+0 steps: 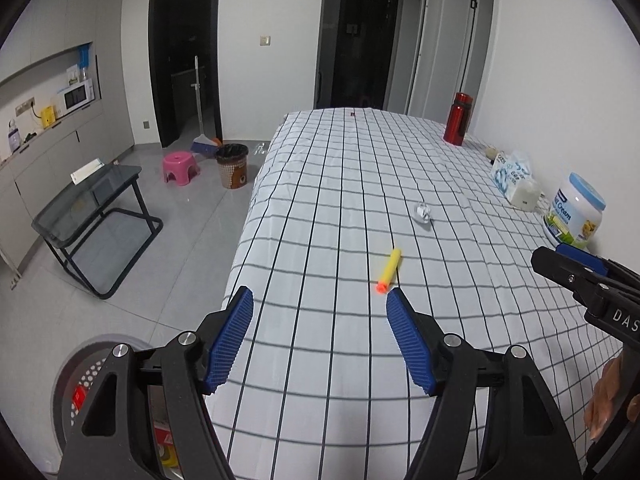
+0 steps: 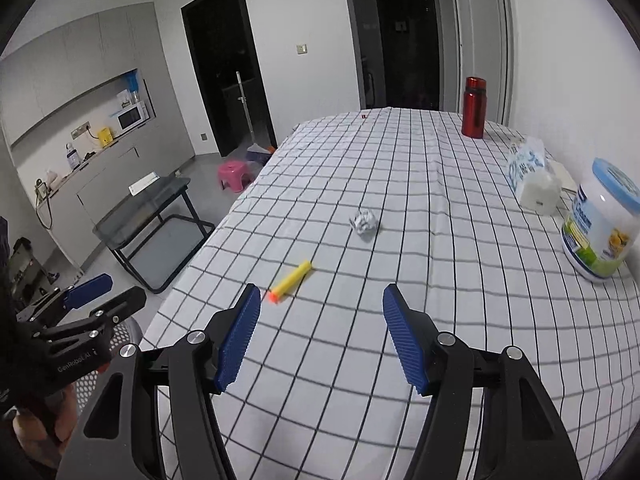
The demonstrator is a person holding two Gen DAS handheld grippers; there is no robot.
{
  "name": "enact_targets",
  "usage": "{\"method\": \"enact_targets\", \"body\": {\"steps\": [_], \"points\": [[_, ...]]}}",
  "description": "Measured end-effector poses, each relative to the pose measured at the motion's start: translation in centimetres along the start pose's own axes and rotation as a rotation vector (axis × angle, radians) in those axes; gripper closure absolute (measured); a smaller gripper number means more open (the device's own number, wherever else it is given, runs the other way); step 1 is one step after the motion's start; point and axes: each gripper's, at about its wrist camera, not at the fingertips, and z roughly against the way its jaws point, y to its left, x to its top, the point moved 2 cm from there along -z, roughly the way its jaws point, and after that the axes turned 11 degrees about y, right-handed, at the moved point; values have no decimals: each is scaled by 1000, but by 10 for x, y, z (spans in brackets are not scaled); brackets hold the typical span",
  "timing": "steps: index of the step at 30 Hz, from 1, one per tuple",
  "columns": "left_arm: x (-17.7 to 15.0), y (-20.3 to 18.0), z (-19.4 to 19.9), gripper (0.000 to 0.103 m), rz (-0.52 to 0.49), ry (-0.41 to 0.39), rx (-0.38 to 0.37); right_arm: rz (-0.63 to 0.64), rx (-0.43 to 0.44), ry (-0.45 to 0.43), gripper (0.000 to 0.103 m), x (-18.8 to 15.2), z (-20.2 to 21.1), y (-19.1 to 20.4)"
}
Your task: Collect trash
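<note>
Right gripper (image 2: pixel 320 300) empty, jaws apart above checked tablecloth (image 2: pixel 440 280); yellow foam dart (image 2: pixel 291 281) just ahead, crumpled paper (image 2: pixel 364 221) beyond.

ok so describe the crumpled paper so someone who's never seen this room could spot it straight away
Start at the long table with the black-and-white checked cloth. Near its middle, further in than the yellow foam dart with the orange tip, lies the crumpled paper ball. It is the only small, white, wrinkled lump lying alone on open cloth; the tub, tissue pack and red bottle stand along the wall side.
</note>
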Motion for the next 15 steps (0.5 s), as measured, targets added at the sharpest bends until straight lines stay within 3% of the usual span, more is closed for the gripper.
{"method": "enact_targets", "body": {"steps": [5,11,15], "points": [[8,-5,-11,35,-5,5,1,37,-26,3,42,8,-11,4],[2,-7,-21,35,-26,30,5,-69,37,48,42,-8,-24,-17],[-7,-5,-11,35,-45,26,12,-132,35,32,42,-19,-10,-29]]}}
